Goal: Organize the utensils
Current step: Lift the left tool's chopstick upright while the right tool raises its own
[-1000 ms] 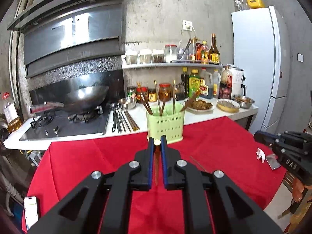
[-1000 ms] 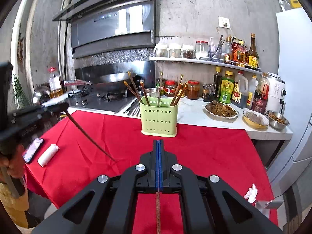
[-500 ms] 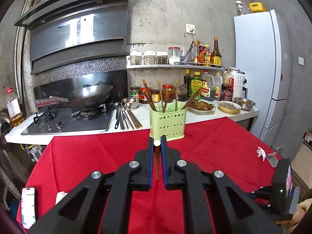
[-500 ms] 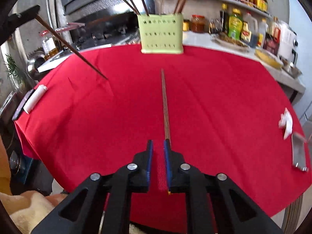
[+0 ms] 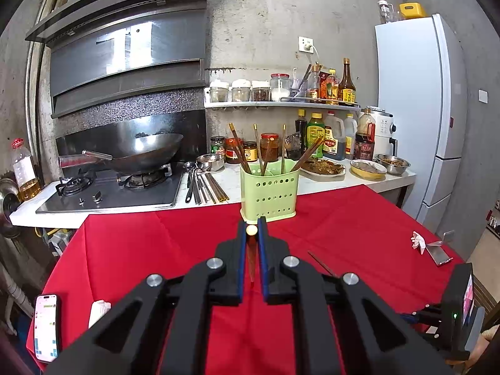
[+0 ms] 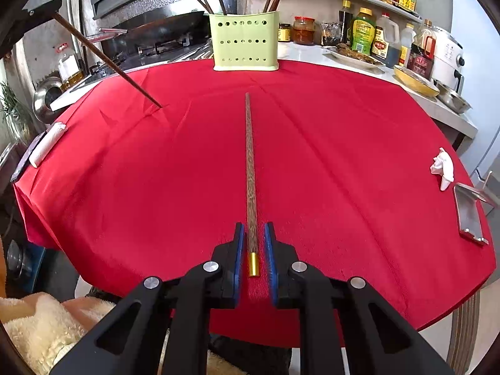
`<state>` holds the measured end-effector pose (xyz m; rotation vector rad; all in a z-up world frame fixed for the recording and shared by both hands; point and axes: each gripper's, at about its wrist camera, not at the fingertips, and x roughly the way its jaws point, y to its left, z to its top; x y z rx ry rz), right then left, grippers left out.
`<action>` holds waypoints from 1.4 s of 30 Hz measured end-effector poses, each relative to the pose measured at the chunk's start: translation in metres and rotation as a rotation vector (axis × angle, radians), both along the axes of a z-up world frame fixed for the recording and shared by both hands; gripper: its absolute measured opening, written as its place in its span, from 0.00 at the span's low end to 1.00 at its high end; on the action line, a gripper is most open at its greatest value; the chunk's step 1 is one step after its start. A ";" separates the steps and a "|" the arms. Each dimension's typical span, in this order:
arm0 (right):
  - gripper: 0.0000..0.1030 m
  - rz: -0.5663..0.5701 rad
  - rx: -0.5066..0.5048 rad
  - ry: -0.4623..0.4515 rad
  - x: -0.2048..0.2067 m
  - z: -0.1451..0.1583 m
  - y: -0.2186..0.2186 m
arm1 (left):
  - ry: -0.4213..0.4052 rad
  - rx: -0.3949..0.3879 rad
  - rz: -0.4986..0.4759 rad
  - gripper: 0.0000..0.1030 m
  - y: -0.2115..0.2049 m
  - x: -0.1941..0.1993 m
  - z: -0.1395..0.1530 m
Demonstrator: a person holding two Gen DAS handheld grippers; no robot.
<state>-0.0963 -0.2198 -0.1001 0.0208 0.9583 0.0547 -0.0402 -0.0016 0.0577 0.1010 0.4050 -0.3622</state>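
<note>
A green perforated utensil holder with several brown chopsticks stands at the far edge of the red-clothed table; it also shows in the right wrist view. My left gripper is shut on a brown chopstick, held above the cloth and pointing down. From the right wrist view that chopstick slants down, its tip at the cloth. My right gripper is open, its jaws on either side of the gold-capped end of a brown chopstick lying flat on the cloth.
A white roll and a phone lie at the table's left edge. A crumpled tissue and a metal stand are at the right. The counter behind holds a stove and wok, loose utensils, jars, bottles and dishes.
My right gripper has tipped down to the table, let go of its chopstick onto the cloth, and its jaws have opened wider. My left gripper still holds its chopstick.
</note>
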 end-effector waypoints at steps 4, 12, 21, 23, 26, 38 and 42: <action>0.07 0.015 -0.003 -0.028 0.001 0.005 0.005 | -0.004 0.002 0.002 0.07 0.000 0.000 0.000; 0.06 0.027 0.022 -0.220 0.023 0.076 0.002 | -0.058 -0.002 -0.001 0.07 -0.004 -0.001 0.012; 0.07 0.067 -0.008 -0.153 0.052 0.102 0.010 | -0.104 -0.026 -0.010 0.07 -0.009 0.010 0.023; 0.00 0.077 -0.012 -0.140 0.050 0.092 0.013 | -0.104 -0.032 -0.012 0.07 -0.009 0.011 0.022; 0.00 0.075 -0.027 -0.083 0.056 0.055 0.018 | -0.094 -0.037 -0.018 0.07 -0.010 0.013 0.017; 0.26 0.030 0.016 -0.006 0.025 0.015 -0.007 | -0.067 -0.029 -0.024 0.07 -0.009 0.012 0.003; 0.32 0.003 0.003 0.017 0.020 0.009 -0.015 | -0.069 -0.029 -0.025 0.07 -0.010 0.012 0.002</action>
